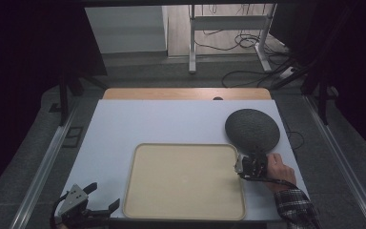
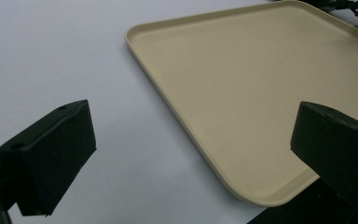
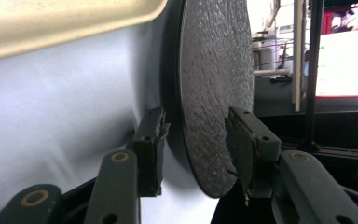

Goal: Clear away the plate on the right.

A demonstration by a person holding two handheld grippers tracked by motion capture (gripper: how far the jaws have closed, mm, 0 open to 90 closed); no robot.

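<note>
Right gripper: jaws apart, straddling the near rim of the dark round textured plate, one jaw under the edge, the other above it; a sliver of gap on each side, so not yet clamped, as far as the right gripper view tells. Seen from the high view, same gripper at the plate's near edge, hand behind it, plaid sleeve trailing to the bottom right corner.

Plate lying on the white table top, just beyond the far right corner of the beige tray, close beside its rim, whether touching or not hard to tell. Tray bare inside.

Left gripper low at the bottom left, jaws spread wide, nothing between them, resting near the tray's left near corner; through the left gripper view, only table top and the tray's rim between the black jaws.

Step in hand, by the look of it: taking hold of the plate's rim, likely for a move onto the tray. Next move calling for: closing firmly on the rim, then lifting enough to clear the tray's raised lip before carrying leftward and setting down flat. Risk worth minding: a thin rim grip on a wide plate, apt to tilt or slip unless squeezed well in.
</note>
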